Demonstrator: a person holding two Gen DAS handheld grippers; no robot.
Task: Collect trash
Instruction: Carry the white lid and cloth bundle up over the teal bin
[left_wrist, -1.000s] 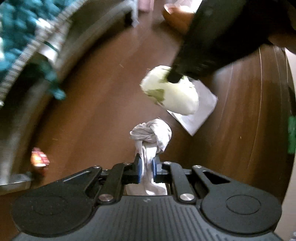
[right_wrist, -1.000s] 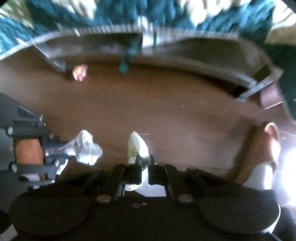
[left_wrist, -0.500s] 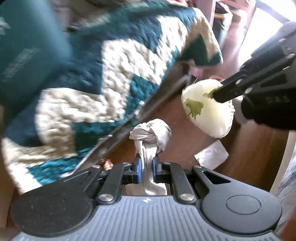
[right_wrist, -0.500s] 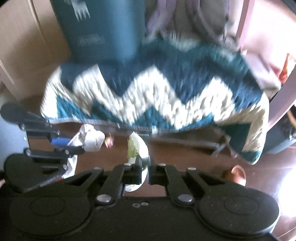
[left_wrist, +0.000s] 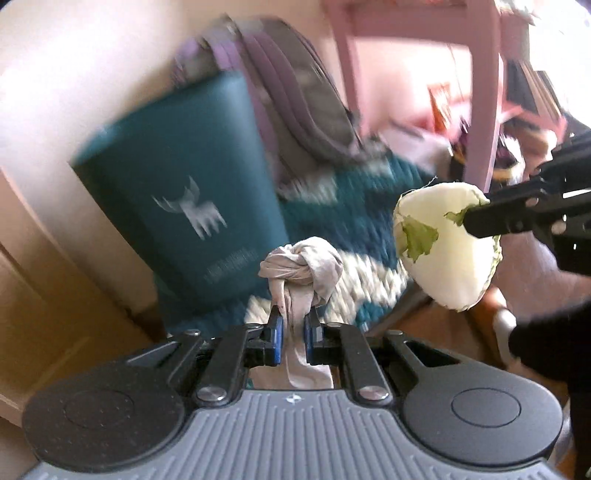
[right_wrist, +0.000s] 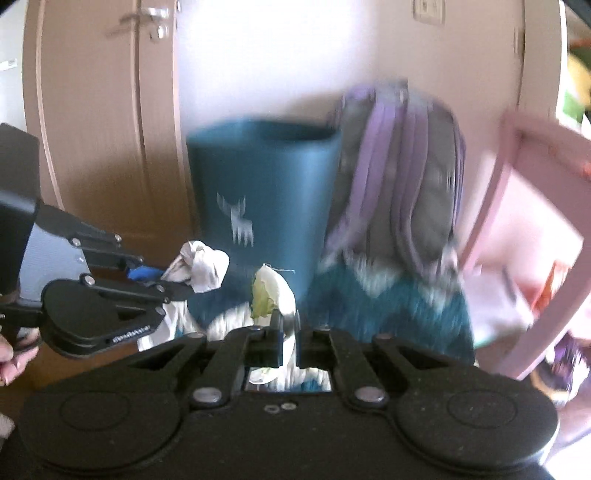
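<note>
My left gripper (left_wrist: 293, 325) is shut on a knotted grey-white rag (left_wrist: 301, 267), whose knot stands above the blue pads. The same rag (right_wrist: 201, 266) shows at the left of the right wrist view, in the left gripper (right_wrist: 166, 280). My right gripper (right_wrist: 288, 325) is shut on a pale cream wrapper with a torn green patch (right_wrist: 269, 291). In the left wrist view that wrapper (left_wrist: 443, 251) hangs at the right from the right gripper (left_wrist: 476, 221). A teal bin with a white deer print (left_wrist: 192, 206) (right_wrist: 262, 199) stands ahead against the wall, its rim blurred.
A grey and purple backpack (right_wrist: 402, 177) leans beside the bin, on a teal and white zigzag blanket (right_wrist: 388, 302). A pink chair (right_wrist: 528, 236) stands at the right, a wooden door (right_wrist: 99, 129) at the left. A hand (right_wrist: 11, 354) shows at the left edge.
Both grippers have risen from the brown floor, each keeping its piece of trash. The view has swung up from the floor and blanket to the teal bin, backpack and wall.
</note>
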